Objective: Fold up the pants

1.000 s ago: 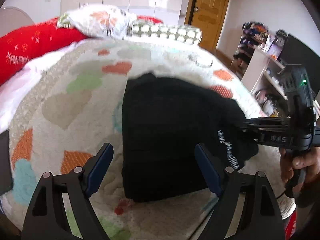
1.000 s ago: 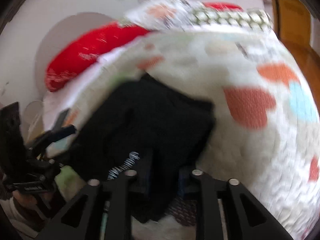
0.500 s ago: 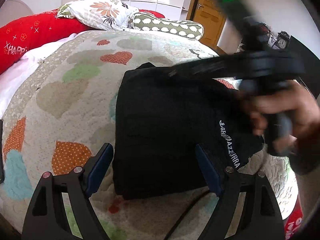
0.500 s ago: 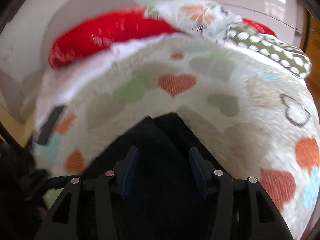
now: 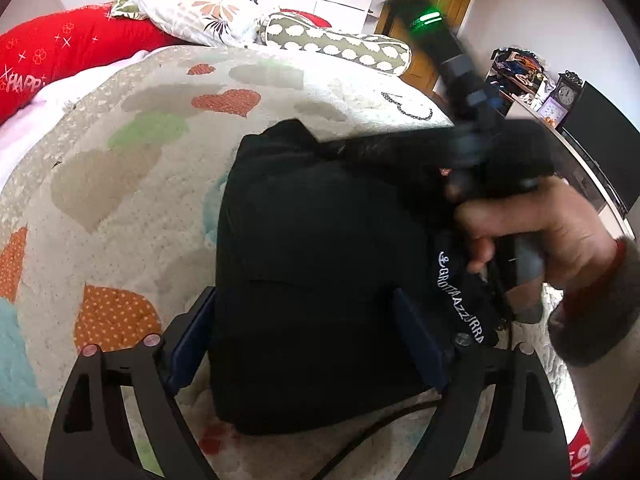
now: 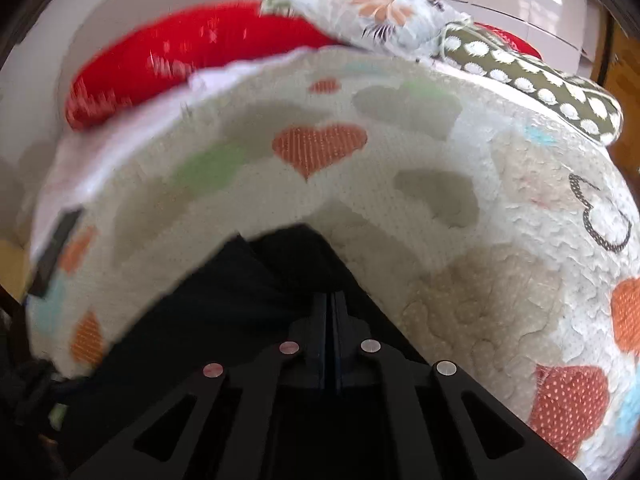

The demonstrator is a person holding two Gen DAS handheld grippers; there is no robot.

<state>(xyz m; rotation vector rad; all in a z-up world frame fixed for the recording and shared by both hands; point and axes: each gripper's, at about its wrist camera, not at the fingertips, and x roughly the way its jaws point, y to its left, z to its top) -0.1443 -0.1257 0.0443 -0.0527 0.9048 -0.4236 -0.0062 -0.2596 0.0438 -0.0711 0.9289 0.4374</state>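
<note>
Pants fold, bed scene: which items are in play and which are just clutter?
In play: black pants; left gripper, open around them; right gripper, shut on the fabric.

Clutter: red pillow; floral pillow; spotted bolster; clock.

From my left camera I see the folded black fabric pants (image 5: 320, 264) lying on the cream quilted bedspread with coloured hearts (image 5: 120, 208). My left gripper (image 5: 304, 316) stands wide open, its blue-padded fingers (image 5: 192, 332) straddling the near edge of the bundle. On the right, a hand (image 5: 536, 240) grips the black right gripper (image 5: 464, 148), which reaches across the pants' far side; it is blurred, so I cannot tell how its tips meet the cloth. White lettering (image 5: 460, 296) runs along the pants' right edge. A red pillow (image 5: 60, 60) lies beyond.
</note>
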